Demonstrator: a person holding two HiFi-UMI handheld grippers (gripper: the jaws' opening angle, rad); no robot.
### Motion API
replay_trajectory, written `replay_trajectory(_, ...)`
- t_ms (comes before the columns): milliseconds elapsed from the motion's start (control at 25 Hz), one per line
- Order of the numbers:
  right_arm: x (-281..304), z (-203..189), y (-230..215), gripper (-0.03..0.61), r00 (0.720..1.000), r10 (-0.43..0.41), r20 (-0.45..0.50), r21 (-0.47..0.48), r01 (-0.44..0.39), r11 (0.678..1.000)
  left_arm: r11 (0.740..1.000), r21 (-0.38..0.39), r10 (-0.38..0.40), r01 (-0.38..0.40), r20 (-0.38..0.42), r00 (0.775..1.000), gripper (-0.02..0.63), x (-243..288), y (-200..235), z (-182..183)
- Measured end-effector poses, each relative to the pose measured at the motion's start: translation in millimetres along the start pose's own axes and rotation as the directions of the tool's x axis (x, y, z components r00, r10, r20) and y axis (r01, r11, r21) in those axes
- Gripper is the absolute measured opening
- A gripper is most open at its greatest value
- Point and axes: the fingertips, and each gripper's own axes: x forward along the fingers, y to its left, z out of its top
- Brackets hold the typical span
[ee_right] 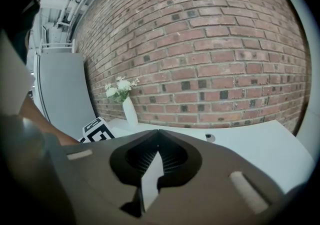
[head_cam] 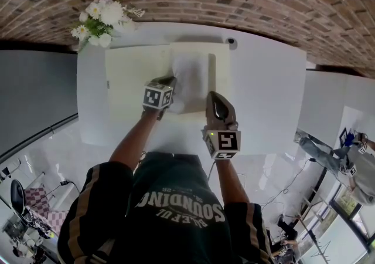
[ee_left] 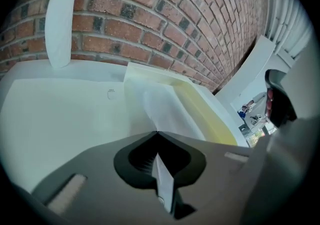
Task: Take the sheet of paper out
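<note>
Beside a vase of flowers (head_cam: 101, 19) (far left) on the white worktop (head_cam: 263, 92), the sheet of paper (head_cam: 190, 78), lying on a cream folder (head_cam: 132, 81), is pinched by the closed left gripper (head_cam: 169, 81); the folder's edge is clamped by the right gripper (head_cam: 215, 97).

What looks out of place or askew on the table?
Only the sheet: it tents up off the cream folder where the left tongs pinch its edge, an effect of the grasp. The vase stands upright; nothing looks spilled or damaged.
</note>
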Motion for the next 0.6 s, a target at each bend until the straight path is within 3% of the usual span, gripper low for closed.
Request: replay_trajectory(600,-5,11,31,-0.002,0.999,0.025,0.032,-0.023,-0.024,0.999,0.999,-0.006,0.048,-0.048,0.023,0.999,0.011,-50,35,-11)
